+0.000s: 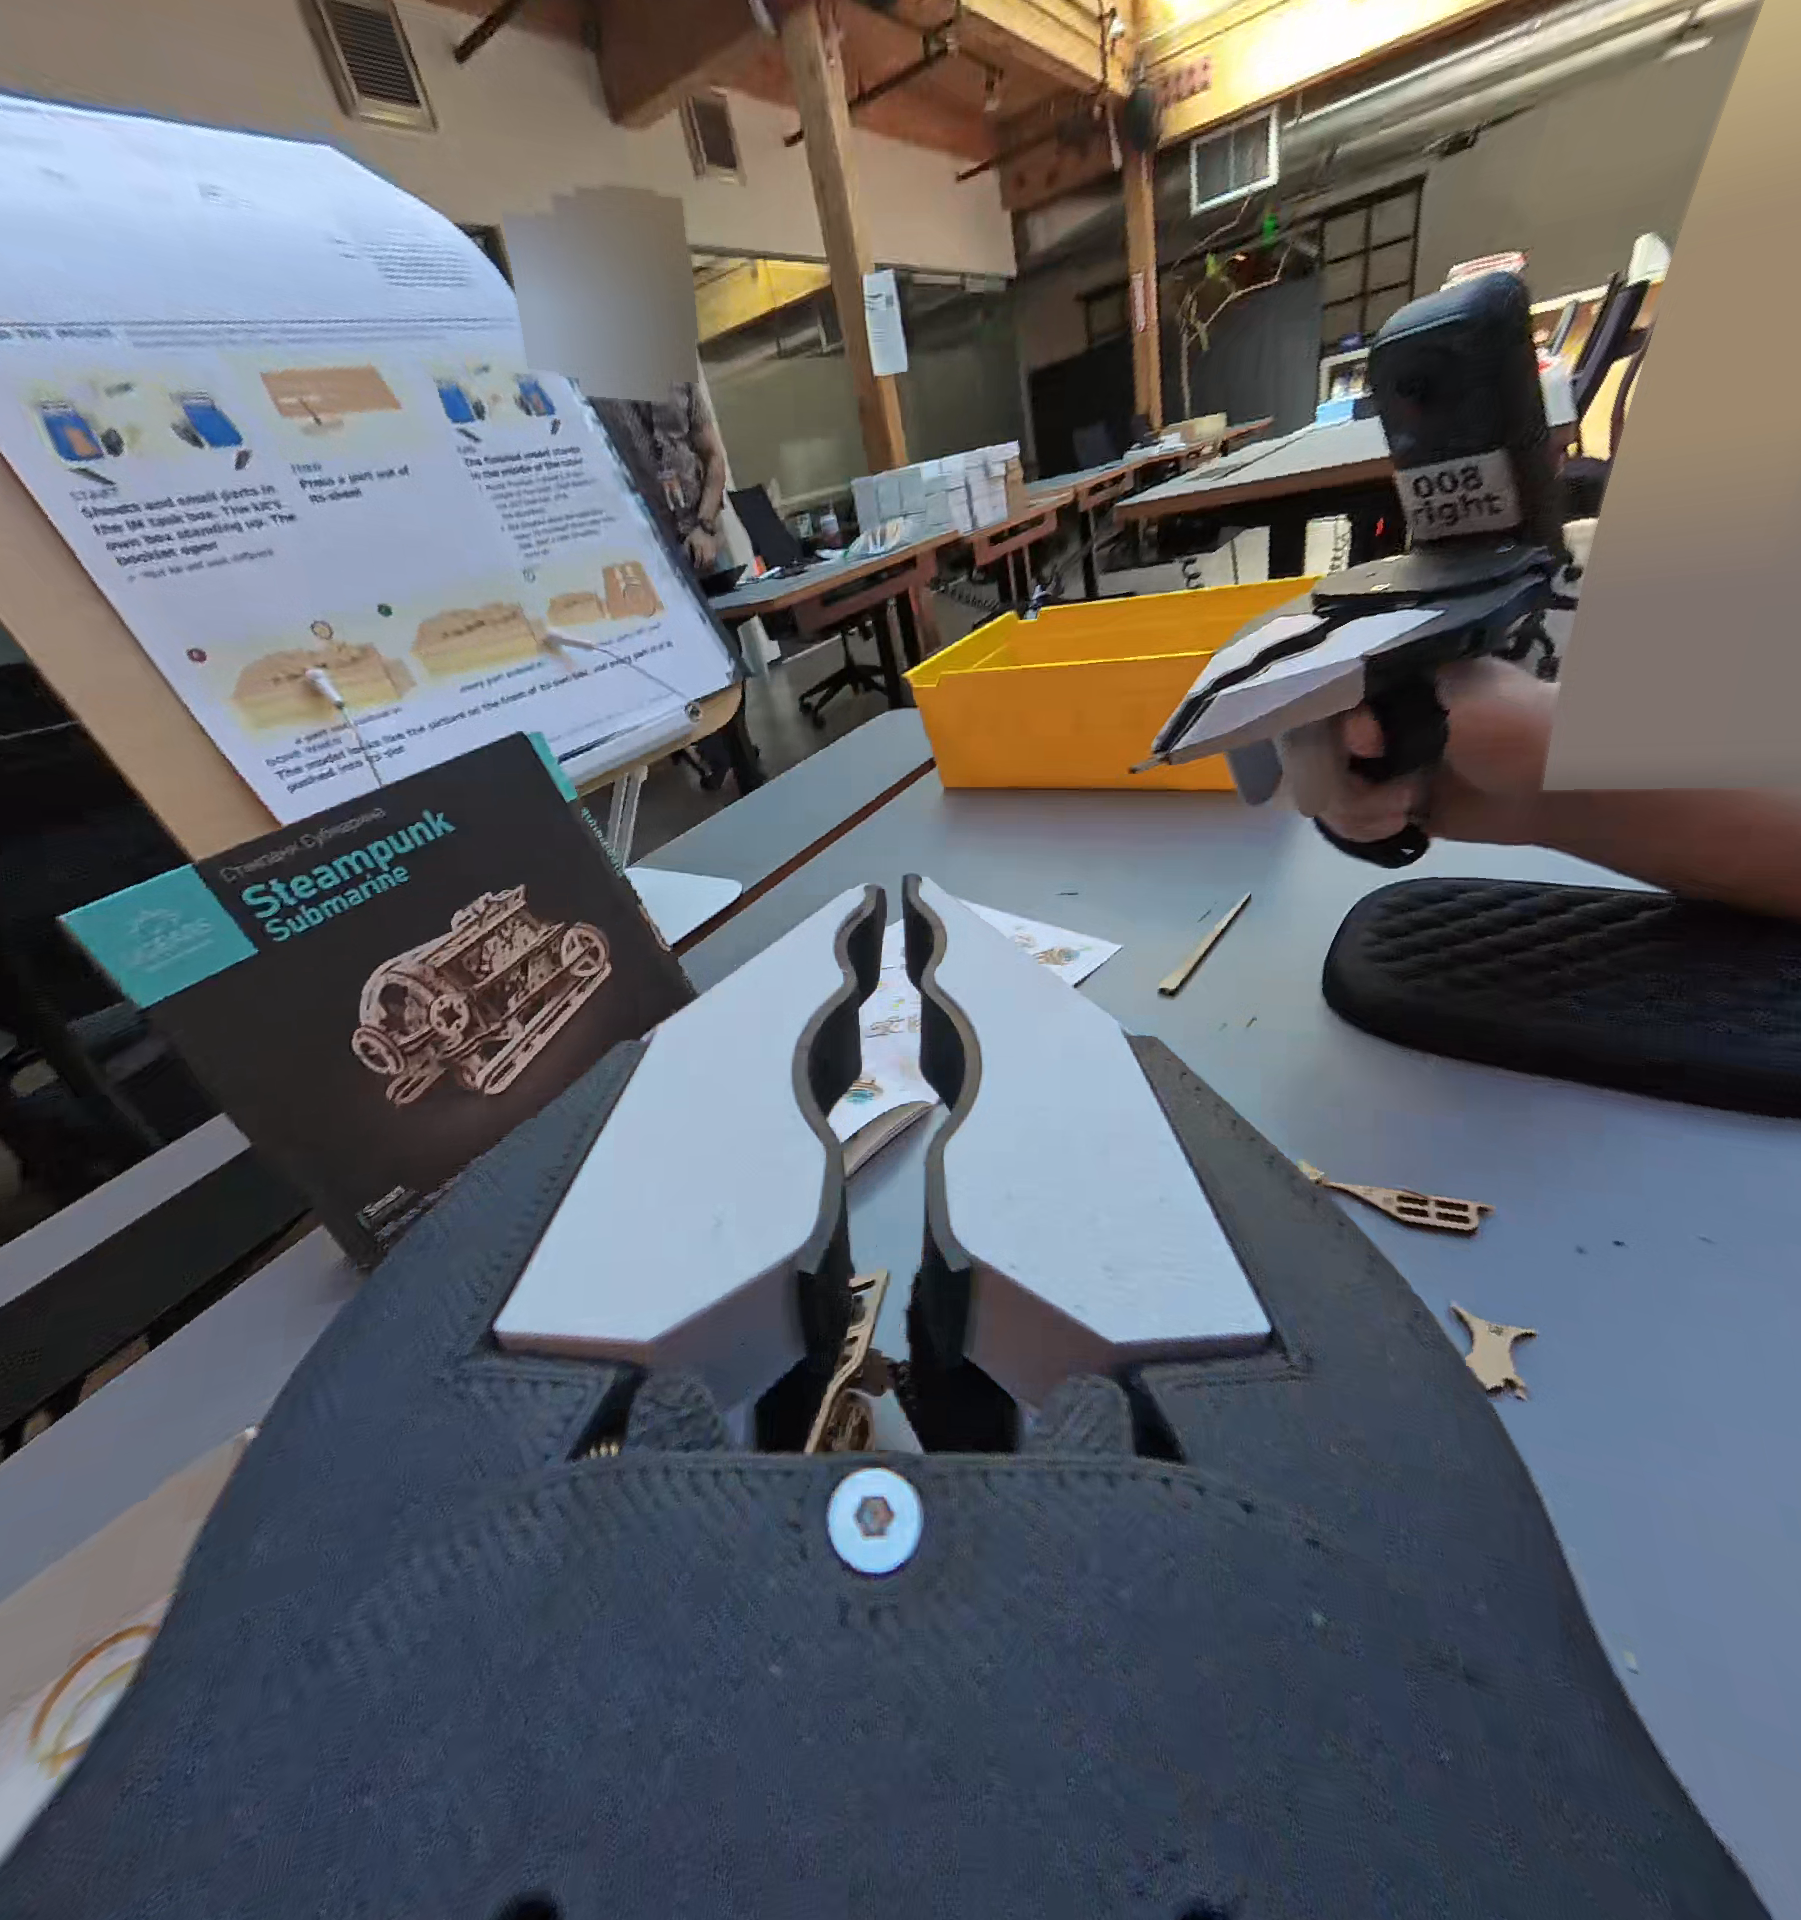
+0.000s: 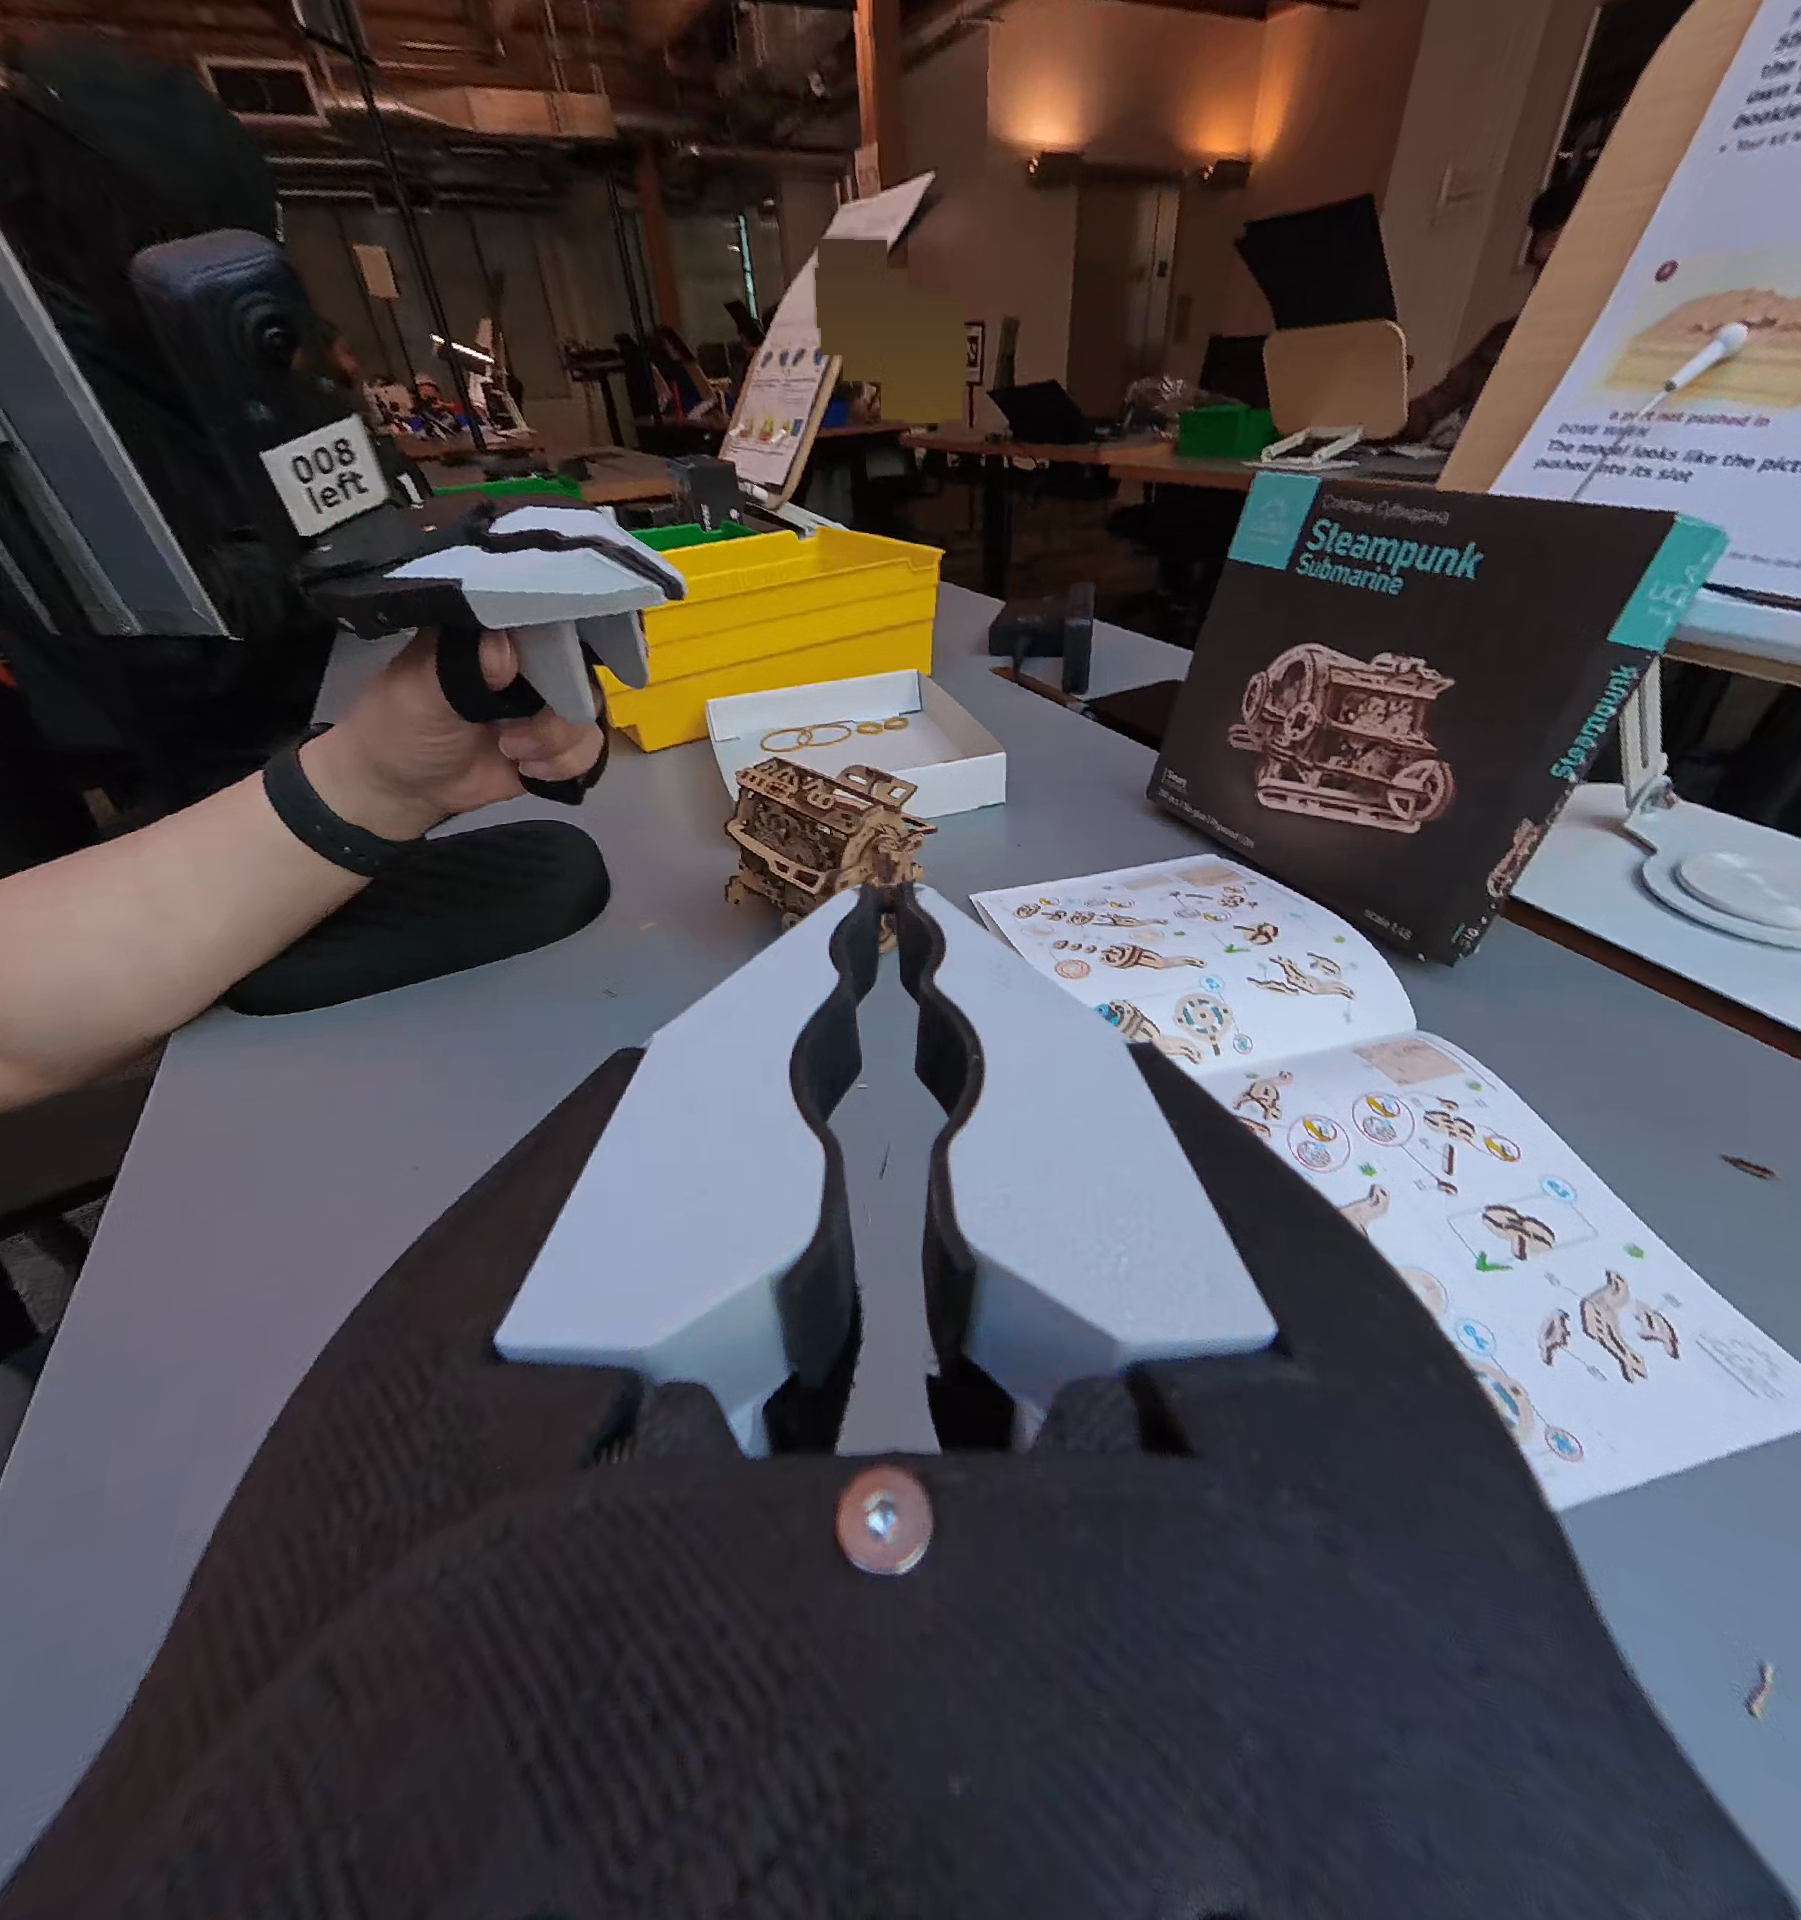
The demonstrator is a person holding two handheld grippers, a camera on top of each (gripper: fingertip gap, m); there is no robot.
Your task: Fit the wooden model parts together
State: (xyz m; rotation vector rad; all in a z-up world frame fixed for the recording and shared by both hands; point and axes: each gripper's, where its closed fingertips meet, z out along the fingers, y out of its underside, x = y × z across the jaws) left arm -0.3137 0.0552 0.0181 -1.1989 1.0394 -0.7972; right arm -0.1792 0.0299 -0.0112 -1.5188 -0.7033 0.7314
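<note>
- The left gripper [image 1: 894, 891] is held up off the grey table [image 1: 1498, 1455], its tips nearly together with nothing between them.
- The right gripper [image 2: 888, 896] has its tips pinched on a small dark sliver [image 1: 1145, 766]; I cannot tell what it is.
- The half-built wooden model [image 2: 823, 831] stands just beyond the right gripper's tips.
- An open instruction booklet [image 2: 1395, 1143] lies to the right of that gripper, the kit box [image 2: 1415, 717] behind it.
- Loose wooden parts [image 1: 1415, 1208] lie right of the left gripper.

Two claws [image 2: 891, 904] [image 2: 657, 582], one wooden model [image 2: 823, 831], one box [image 2: 1415, 717].
</note>
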